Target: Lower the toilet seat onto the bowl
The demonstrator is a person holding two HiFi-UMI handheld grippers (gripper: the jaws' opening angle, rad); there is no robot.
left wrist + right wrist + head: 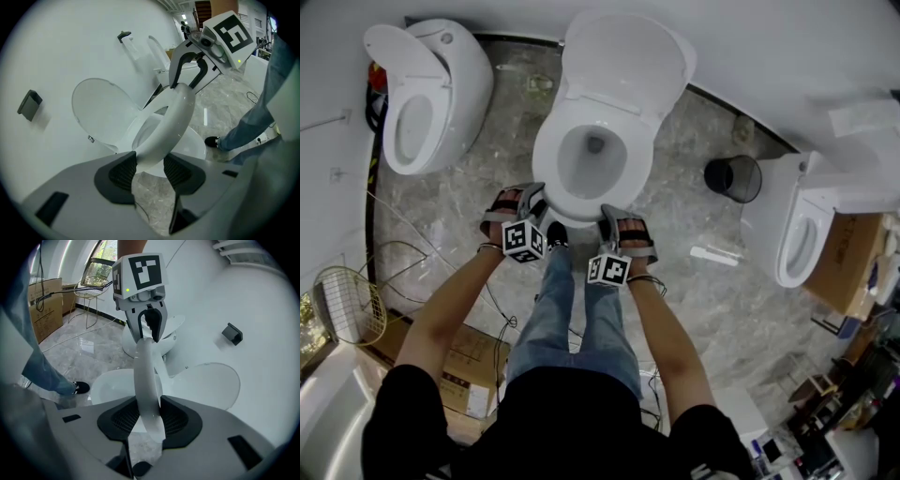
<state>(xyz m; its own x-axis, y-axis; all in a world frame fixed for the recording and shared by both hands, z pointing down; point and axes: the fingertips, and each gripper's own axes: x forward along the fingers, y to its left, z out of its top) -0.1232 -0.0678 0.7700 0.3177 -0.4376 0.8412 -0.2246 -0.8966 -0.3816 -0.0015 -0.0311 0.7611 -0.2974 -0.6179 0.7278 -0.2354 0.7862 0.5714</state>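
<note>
Our left claw (150, 171) pinches the front rim of the toilet seat (176, 117) between its ribbed black pads. Our right claw (150, 418) pinches the same rim a little further round, both pads pressed to the plastic. Each claw carries a cube (140, 270) printed with bold black-and-white square markers. The seat is a glossy white oval ring. It is tilted, with its back at the hinge and its front held above the bowl (110, 383), not yet resting on it. Behind it the white lid (623, 56) stands upright against the white wall (61, 51). On the grey marbled floor (703, 291) a second toilet (427, 94) stands to the left, and a black waste bin (733, 178) and a third toilet (802, 234) to the right.
</note>
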